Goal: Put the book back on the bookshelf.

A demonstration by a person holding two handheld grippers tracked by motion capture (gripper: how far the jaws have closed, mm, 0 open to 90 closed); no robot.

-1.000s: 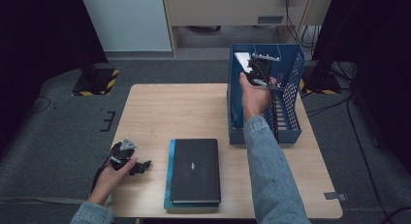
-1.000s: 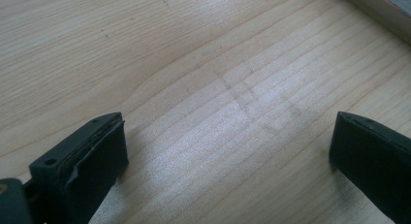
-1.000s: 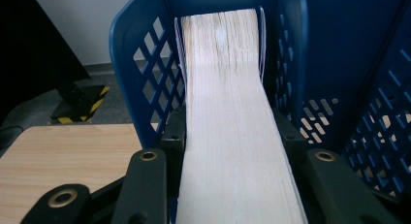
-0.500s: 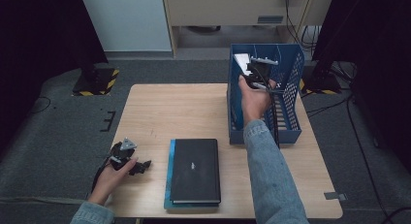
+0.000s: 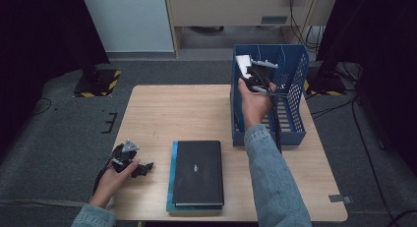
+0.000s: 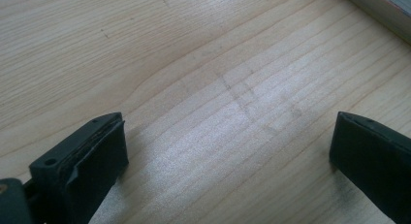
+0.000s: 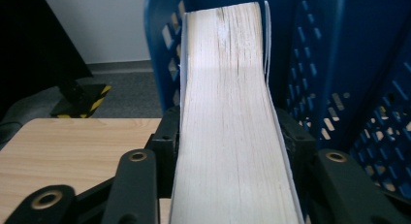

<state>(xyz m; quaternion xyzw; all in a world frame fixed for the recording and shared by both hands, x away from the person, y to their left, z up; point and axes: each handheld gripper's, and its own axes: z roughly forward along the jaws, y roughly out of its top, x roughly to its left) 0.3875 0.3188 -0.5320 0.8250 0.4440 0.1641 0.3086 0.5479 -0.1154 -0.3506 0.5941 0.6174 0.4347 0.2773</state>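
Observation:
A thick white book stands on edge in the left slot of the blue file rack. In the right gripper view its page edge runs up between the two black jaws. My right gripper has just been opening its jaws. The book is still between them and I see no gap at either pad. My left gripper rests on the table near the front left corner. Its jaws are open over bare wood with nothing between them.
A black notebook lies on a teal book at the front middle of the wooden table; the edge of that stack shows in the left gripper view. The rack's mesh walls close in on the right of the white book.
The right hand and the white book have shifted very slightly in the rack. The left hand and its gripper have stayed where they were.

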